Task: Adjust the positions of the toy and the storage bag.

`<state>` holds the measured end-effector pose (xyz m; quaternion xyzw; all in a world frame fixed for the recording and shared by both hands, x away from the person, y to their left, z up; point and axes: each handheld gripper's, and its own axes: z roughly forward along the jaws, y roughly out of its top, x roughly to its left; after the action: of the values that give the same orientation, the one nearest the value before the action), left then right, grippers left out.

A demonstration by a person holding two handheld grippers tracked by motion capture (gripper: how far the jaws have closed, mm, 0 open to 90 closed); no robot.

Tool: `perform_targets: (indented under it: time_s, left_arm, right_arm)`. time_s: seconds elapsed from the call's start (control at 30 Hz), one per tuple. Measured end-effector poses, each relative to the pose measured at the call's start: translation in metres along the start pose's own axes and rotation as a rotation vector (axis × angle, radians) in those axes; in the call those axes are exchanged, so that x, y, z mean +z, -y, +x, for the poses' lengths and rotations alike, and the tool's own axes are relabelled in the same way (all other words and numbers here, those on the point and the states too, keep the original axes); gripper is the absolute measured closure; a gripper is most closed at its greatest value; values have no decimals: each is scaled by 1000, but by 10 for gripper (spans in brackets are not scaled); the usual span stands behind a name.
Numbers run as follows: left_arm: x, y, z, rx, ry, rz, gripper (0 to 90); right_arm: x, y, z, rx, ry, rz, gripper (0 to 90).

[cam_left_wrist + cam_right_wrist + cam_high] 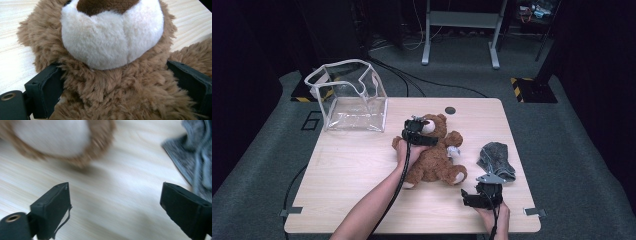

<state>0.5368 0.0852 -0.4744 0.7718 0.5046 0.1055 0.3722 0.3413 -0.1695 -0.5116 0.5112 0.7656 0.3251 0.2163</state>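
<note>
A brown teddy bear (434, 155) lies on its back in the middle of the wooden table (357, 200), head toward the far side. My left gripper (422, 131) is at the bear's neck. In the left gripper view its jaws stand wide on either side of the fur just below the white muzzle (112, 47), so the left gripper (117, 87) is open around the bear. My right gripper (482, 192) hovers low near the table's front right edge. Nothing is between the right gripper's (117, 205) open jaws, only bare wood. The bear's blurred foot (55, 140) lies ahead of it.
A crumpled grey cloth (497, 157) (197, 152) lies at the right, just beyond my right gripper. A clear plastic bag with white trim (349, 97) stands open at the back left corner. A small black disc (450, 110) sits at the far edge.
</note>
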Motion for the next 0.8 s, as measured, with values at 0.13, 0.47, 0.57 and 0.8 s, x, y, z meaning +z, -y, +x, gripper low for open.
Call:
perform_targets:
  time_s: [0.13,0.47,0.57,0.8]
  left_arm:
    - [1,1,0,17,-1,-4,63]
    - [9,6,-4,8,-5,15,81]
    - [10,6,-7,28,-5,15,142]
    - [9,6,-13,113,-4,8,456]
  right_arm:
    - [8,6,-3,-19,34,38,29]
    - [14,12,-11,4,-3,14,0]
    - [15,12,-11,3,1,5,0]
    - [15,13,-11,13,6,-1,0]
